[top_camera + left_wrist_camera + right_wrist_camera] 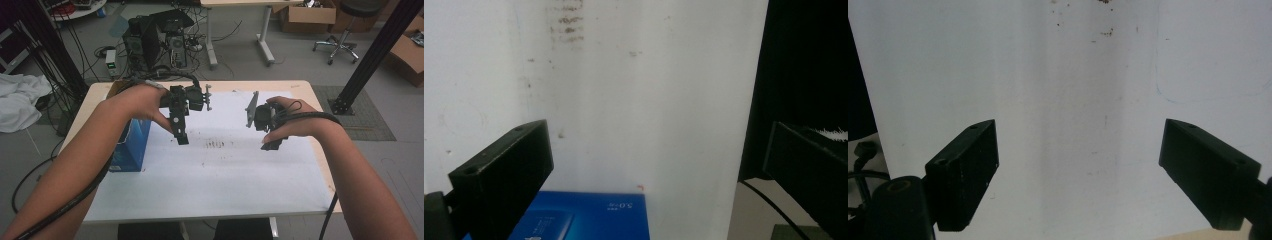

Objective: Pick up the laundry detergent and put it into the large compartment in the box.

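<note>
While jaws gape wide, both grippers point(181, 136) point(270, 145) seemingly hold nothing.

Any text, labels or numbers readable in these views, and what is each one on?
"5.0", seen upside down: white print on the blue box, in the left gripper view.
Smaller white print beside it on the box: too small to read.
Marks on the white sheet: stains, not writing.

Dim, even overhead light; white sheet point(225, 165) glows brightest, shadows faint. Gripper views soft, close jaws blurred. High view bends near edges.
</note>
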{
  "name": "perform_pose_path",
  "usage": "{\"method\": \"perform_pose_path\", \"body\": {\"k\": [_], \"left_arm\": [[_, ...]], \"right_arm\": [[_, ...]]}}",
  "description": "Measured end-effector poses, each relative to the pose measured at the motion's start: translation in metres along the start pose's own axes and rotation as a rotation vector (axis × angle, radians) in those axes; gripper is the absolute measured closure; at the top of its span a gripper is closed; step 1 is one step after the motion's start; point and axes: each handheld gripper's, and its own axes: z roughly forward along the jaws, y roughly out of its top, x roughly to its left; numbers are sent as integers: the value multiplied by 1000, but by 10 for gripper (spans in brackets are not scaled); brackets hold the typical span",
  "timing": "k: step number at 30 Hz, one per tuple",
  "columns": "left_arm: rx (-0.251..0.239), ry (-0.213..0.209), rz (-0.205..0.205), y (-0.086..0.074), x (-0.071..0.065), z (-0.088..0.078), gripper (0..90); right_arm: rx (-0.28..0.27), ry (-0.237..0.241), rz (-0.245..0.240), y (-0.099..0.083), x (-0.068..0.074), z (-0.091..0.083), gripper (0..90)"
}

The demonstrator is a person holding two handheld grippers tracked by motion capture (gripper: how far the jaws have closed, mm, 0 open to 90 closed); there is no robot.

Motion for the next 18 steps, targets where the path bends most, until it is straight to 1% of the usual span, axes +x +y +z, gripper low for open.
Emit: {"method": "perform_pose_path", "body": {"k": [8, 18], "left_arm": [[-6, -10, 6, -2, 1, 3, 1], [-10, -8, 10, -3, 1, 3, 1]], "right_arm": [[6, 5, -1, 4, -2, 1, 162], [9, 0, 5, 4, 0, 0, 162]]}}
